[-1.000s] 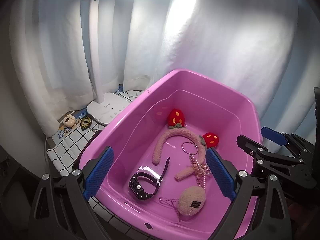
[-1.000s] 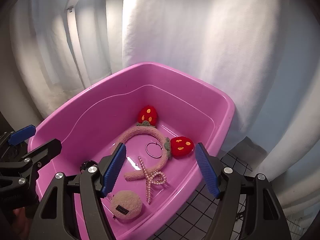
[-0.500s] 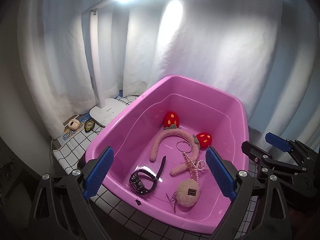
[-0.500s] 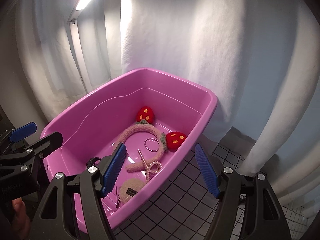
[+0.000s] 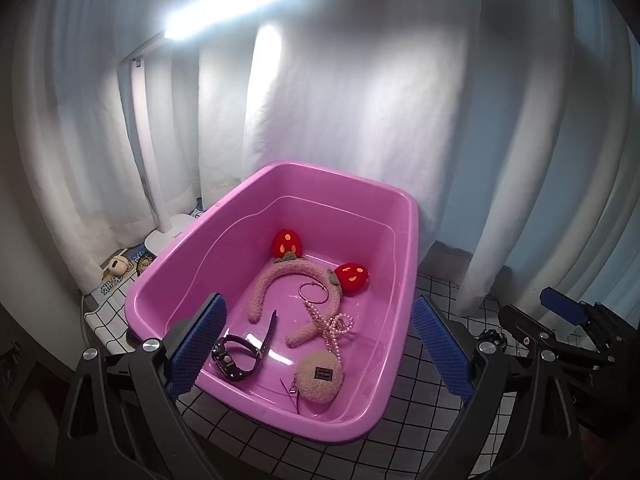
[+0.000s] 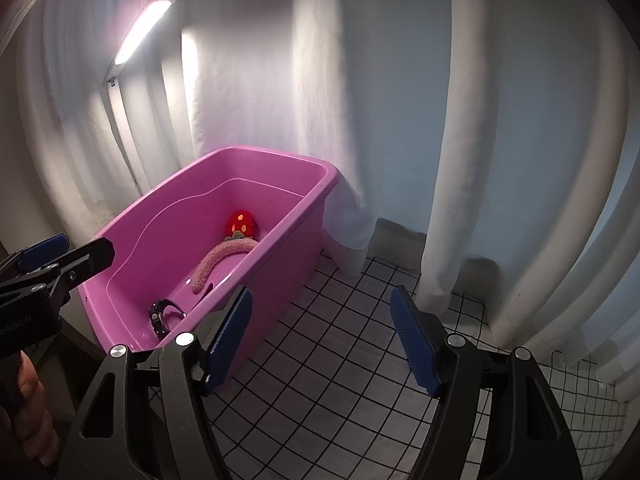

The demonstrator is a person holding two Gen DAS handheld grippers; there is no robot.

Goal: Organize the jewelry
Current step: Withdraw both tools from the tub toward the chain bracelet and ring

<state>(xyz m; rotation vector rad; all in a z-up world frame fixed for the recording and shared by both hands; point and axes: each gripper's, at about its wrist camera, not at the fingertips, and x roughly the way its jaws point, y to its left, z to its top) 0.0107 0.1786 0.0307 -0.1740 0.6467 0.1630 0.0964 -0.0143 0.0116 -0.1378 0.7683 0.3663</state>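
White curtains hang behind a tabletop covered in a white cloth with a black grid, lit by a white desk lamp. Nearest the cameras, the left gripper and the right gripper both stand wide with nothing between their blue pads. All the jewelry lies in one pink plastic tub on the cloth. Closest inside it is one round beige plush pouch, soft and light, easy to pinch across its body, with one thin hairpin, I think, beside it. One black strap watch looks stiff enough to take by its band. One pearl bead string will be slippery and limp, and probably best gathered at its knot. One thin metal hoop lies flat and may be hard to lift. Farthest, one fuzzy pink headband with two red strawberries is springy; its arch gives the surest hold.
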